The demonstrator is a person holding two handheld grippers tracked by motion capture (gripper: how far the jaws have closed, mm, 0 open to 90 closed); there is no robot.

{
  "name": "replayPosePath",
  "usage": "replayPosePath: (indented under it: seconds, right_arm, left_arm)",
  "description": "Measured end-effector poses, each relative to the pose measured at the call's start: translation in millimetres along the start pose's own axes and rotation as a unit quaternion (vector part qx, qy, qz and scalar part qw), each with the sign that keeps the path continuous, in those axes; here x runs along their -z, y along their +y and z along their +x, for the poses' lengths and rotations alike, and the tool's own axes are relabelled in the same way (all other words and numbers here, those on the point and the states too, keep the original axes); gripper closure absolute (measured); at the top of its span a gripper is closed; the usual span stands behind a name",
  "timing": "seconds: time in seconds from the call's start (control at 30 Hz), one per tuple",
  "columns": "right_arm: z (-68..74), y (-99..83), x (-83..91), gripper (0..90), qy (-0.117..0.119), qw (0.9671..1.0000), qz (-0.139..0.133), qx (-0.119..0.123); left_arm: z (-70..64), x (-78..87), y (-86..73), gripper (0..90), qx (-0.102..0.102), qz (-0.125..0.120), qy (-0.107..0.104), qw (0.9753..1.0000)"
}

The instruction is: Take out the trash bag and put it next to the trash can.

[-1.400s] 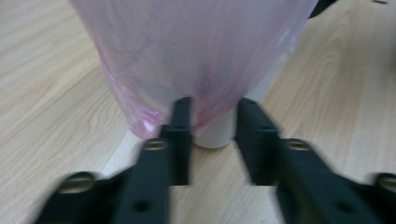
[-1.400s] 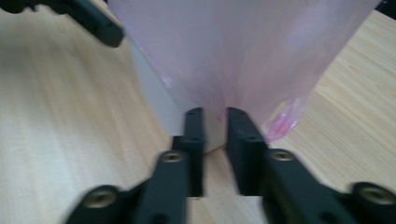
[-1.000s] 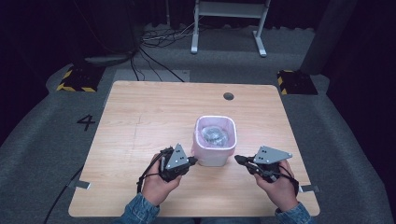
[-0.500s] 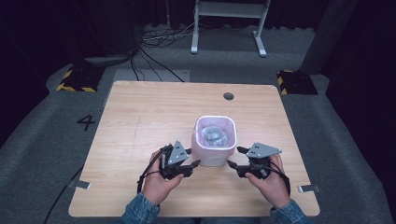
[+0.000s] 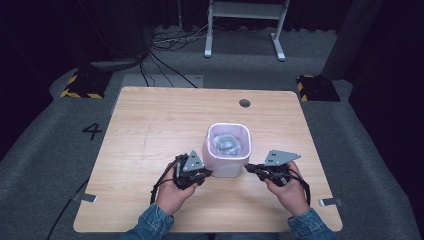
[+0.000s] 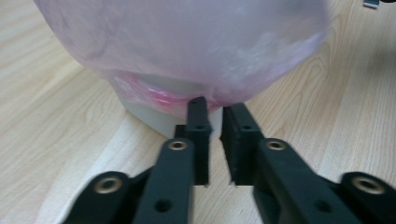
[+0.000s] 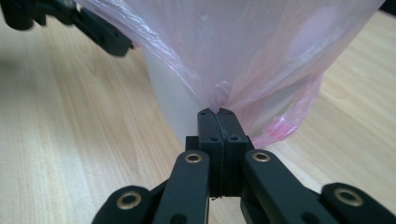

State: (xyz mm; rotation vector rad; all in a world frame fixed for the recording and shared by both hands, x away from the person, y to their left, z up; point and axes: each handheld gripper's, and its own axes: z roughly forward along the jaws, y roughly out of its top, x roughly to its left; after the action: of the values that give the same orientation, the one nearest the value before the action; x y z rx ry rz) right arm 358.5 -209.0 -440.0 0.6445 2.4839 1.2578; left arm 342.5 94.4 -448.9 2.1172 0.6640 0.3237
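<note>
High view: one small white bin (image 5: 227, 162) stood on the wooden table (image 5: 150, 130), lined with one pink bag (image 5: 229, 135) whose rim folded over the outside; a crumpled clear mass lay inside. Two grippers, one per hand. The left gripper (image 5: 206, 173) sat just beside the bin's near-left wall, its tips at the wall. The right gripper (image 5: 250, 169) sat just beside the bin's near-right wall, tips reaching toward the bag's hanging edge. Jaw gaps could not be judged from here. One round hole (image 5: 244, 103) in the table lay beyond the bin. Around the table: grey floor, a "4" mark (image 5: 92, 131), two yellow-black striped blocks (image 5: 80, 85), cables (image 5: 165, 45) and a white frame's legs (image 5: 245, 25) at the far side, dark surround.

Left gripper view: the left gripper (image 6: 214, 106) had its jaws slightly apart, a narrow gap between them, nothing caught in it. Straight ahead of the tips hung the bag's lower edge (image 6: 187, 51), with the bin's white base (image 6: 159, 116) just behind; one tip appeared to touch the film.

Right gripper view: the right gripper (image 7: 217, 112) had its jaws pressed together, pinching a gathered fold of the pink bag (image 7: 243, 56) right at the tips. The bin (image 7: 173, 102) stood directly behind. The other gripper (image 7: 100, 32) showed up and to the left, beside the bag.
</note>
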Motion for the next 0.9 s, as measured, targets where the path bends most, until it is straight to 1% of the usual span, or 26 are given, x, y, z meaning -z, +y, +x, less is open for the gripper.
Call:
replayPosePath:
  seconds: [0.03, 0.07, 0.1, 0.13, 0.2, 0.23, 0.27, 0.3, 0.33, 0.37, 0.4, 0.43, 0.47, 0.5, 0.53, 0.6, 0.7, 0.73, 0.8, 0.9]
  right_arm:
    - [1.8, 0.5, 1.5, 90.0, -0.002, 1.0, -0.001, 0.005]
    - [4.2, 1.1, 3.6, 90.0, -0.004, 1.0, 0.0, 0.009]
    - [6.8, 2.0, 6.2, 90.0, -0.006, 0.9999, -0.001, 0.014]
    - [10.0, 3.1, 9.5, 90.0, -0.008, 0.9998, -0.003, 0.019]
    - [16.2, 6.0, 18.2, 90.0, -0.013, 0.9994, -0.015, 0.028]
    - [19.3, 7.6, 23.5, 90.0, -0.016, 0.9991, -0.024, 0.03]
    - [22.3, 9.2, 28.7, 90.0, -0.018, 0.9988, -0.034, 0.032]
    - [25.1, 11.0, 33.5, 90.0, -0.018, 0.9984, -0.042, 0.034]
    - [27.4, 12.9, 37.8, 90.0, -0.02, 0.9979, -0.048, 0.037]
    - [29.3, 15.2, 41.8, 90.0, -0.022, 0.9975, -0.053, 0.041]
    - [31.0, 17.8, 45.5, 90.0, -0.023, 0.9971, -0.057, 0.045]
    - [32.6, 20.6, 49.1, 90.0, -0.025, 0.9965, -0.062, 0.049]
    - [34.1, 23.6, 52.8, 90.0, -0.027, 0.996, -0.066, 0.053]
    - [35.6, 26.6, 56.3, 90.0, -0.029, 0.9955, -0.07, 0.058]
    - [36.9, 29.5, 59.4, 90.0, -0.03, 0.9949, -0.074, 0.061]
    - [39.1, 34.5, 64.7, 90.0, -0.032, 0.9941, -0.079, 0.067]
    - [38.5, 39.2, 70.0, 90.0, -0.034, 0.9932, -0.088, 0.068]
    - [37.2, 40.1, 71.2, 90.0, -0.035, 0.9931, -0.09, 0.066]
    - [33.6, 41.8, 71.7, 90.0, -0.038, 0.9933, -0.092, 0.06]
    - [25.4, 44.6, 67.6, 90.0, -0.046, 0.9939, -0.086, 0.05]
  left_arm:
    - [-2.3, 5.5, 1.3, 86.1, -0.007, -0.008, 0.002, 0.9999]
    - [-2.3, 5.5, 1.3, 87.0, -0.007, -0.008, 0.002, 0.9999]
    - [-4.1, 9.0, 2.2, 87.9, -0.013, -0.01, 0.006, 0.9998]
    - [-8.6, 16.5, 4.4, 88.4, -0.025, -0.017, 0.015, 0.9994]
    - [-12.6, 24.4, 7.1, 89.1, -0.034, -0.024, 0.022, 0.9989]
    - [-12.6, 24.4, 7.1, 89.3, -0.034, -0.024, 0.022, 0.9989]
    - [-14.8, 28.2, 8.6, 89.4, -0.037, -0.03, 0.022, 0.9986]
    - [-18.6, 35.5, 11.9, 89.5, -0.043, -0.041, 0.025, 0.9979]
    - [-20.1, 39.1, 13.8, 89.4, -0.046, -0.045, 0.027, 0.9975]
    - [-20.1, 39.1, 13.8, 89.4, -0.046, -0.045, 0.027, 0.9975]
    - [-21.5, 42.5, 15.9, 89.4, -0.05, -0.051, 0.029, 0.997]
    - [-24.2, 50.0, 20.1, 89.4, -0.055, -0.061, 0.033, 0.9961]
    - [-25.2, 54.0, 22.2, 89.4, -0.057, -0.067, 0.035, 0.9955]
    - [-25.2, 54.0, 22.2, 89.4, -0.057, -0.067, 0.035, 0.9955]
    - [-26.5, 61.6, 26.0, 89.4, -0.061, -0.073, 0.04, 0.9947]
    - [-26.6, 64.7, 27.8, 89.4, -0.062, -0.076, 0.04, 0.9944]
    - [-25.9, 72.9, 35.8, 89.6, -0.066, -0.09, 0.036, 0.9932]
    - [-24.7, 73.5, 37.6, 89.6, -0.066, -0.091, 0.039, 0.9929]
    - [-22.7, 73.6, 39.3, 89.6, -0.064, -0.092, 0.04, 0.9929]
    - [-13.6, 70.3, 44.6, 89.6, -0.056, -0.09, 0.047, 0.9932]
